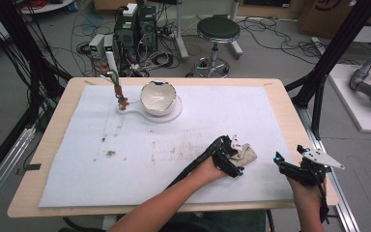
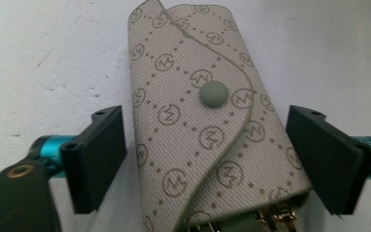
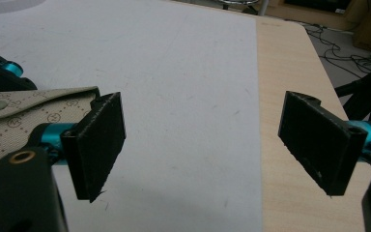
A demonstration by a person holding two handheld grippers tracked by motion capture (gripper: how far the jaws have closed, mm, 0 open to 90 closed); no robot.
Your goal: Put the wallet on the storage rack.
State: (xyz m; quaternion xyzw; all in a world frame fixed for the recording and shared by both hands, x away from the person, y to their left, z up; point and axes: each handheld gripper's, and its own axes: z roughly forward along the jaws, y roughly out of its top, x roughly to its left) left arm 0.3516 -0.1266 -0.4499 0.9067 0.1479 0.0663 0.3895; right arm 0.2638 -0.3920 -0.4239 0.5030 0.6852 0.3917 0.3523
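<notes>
- Between the two black jaws of the left hand-held gripper [image 2: 205, 159] lies one beige monogram key pouch [image 2: 203, 121], its flap closed by a single grey snap button [image 2: 214, 93]; the jaws stand wide, one on each side of the pouch with a gap to each, so nothing is clamped.
- At the pouch's near end, closest to that gripper, gold metal key hooks [image 2: 275, 212] peek out from under the fabric.
- Under the pouch and both grippers is one white cloth [image 1: 193, 121] spread over the wooden bench [image 1: 290, 111], with brown dirt smudges [image 1: 110, 153] to the left of the left hand-held gripper [image 1: 232, 152].
- Just right of the pouch [image 1: 244, 153] in the high view, the right hand-held gripper [image 1: 290, 157] hovers near the bench's right edge, carrying one grey three-cornered plate [image 1: 324, 158].
- Along the right hand-held gripper [image 3: 203, 145], its two jaws are spread wide with nothing between them but cloth and bare wood; the pouch [image 3: 24, 121] sits beyond its left jaw.
- Far ahead and to the left of both grippers stand one white bowl [image 1: 158, 96] on a white stand and one small plant stem [image 1: 118, 92] beside it.
- Beyond the bench, on the floor, are one black stool [image 1: 217, 31] and two computer towers [image 1: 136, 29] among cables.
</notes>
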